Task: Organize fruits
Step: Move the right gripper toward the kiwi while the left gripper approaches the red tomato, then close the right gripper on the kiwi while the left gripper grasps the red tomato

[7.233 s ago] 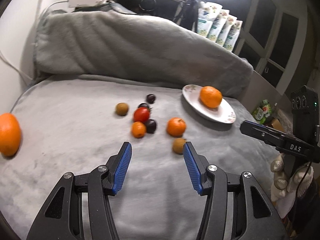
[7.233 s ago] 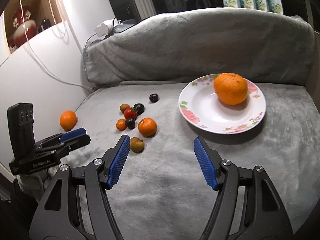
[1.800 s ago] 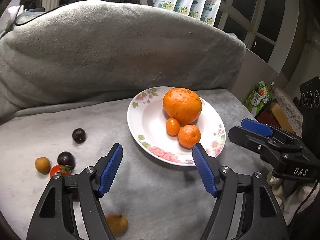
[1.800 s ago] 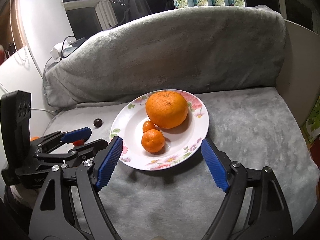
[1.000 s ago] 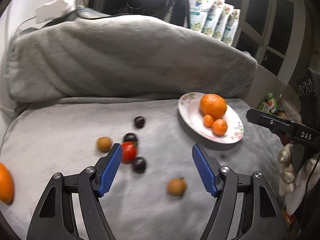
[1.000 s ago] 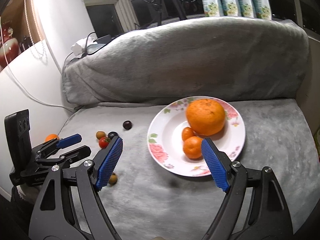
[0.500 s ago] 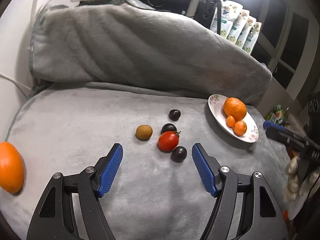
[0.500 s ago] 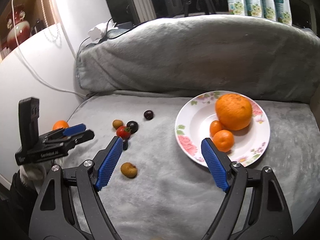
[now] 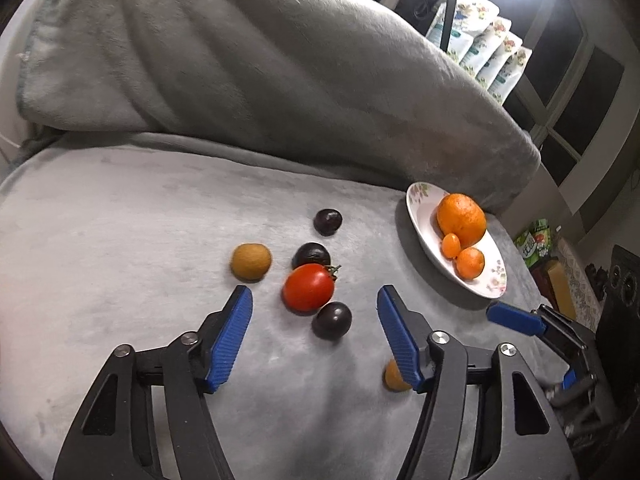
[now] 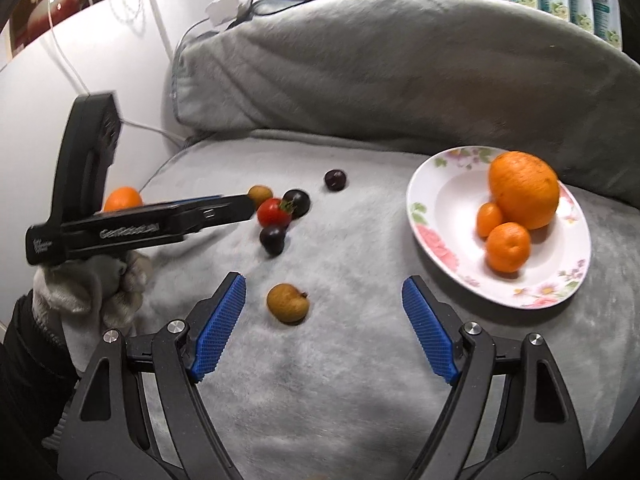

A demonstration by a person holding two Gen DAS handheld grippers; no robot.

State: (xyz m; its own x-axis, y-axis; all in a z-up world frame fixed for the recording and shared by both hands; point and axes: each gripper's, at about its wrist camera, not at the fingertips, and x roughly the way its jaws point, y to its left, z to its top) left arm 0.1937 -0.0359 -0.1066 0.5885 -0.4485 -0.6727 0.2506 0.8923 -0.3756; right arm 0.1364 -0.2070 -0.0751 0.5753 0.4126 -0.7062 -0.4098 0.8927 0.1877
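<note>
A red tomato [image 9: 308, 287] lies among three dark fruits [image 9: 332, 320] and a brown fruit [image 9: 251, 261] on the grey blanket. My left gripper [image 9: 314, 294] hovers just short of the tomato, its jaws closing; tomato and nearest dark fruit sit in line between the blue pads, untouched. My right gripper [image 10: 324, 284] stands open with a second brown fruit [image 10: 287, 303] just ahead between its fingers, untouched. The flowered plate [image 10: 440, 240] at the right holds a big orange [image 10: 523, 189] and two small ones. The left gripper [image 10: 240, 206] also shows in the right wrist view.
A lone orange [image 10: 122, 199] lies at the far left, partly hidden by the left gripper's body. A gloved hand [image 10: 92, 280] holds that gripper. The blanket-covered backrest [image 9: 260, 64] rises behind. Packets [image 9: 492, 60] stand past it, and a wall cable [image 10: 68, 64] hangs at left.
Both grippers have come lower and closer to the loose fruits. The left jaws have narrowed. The plate has slid toward the right in both views.
</note>
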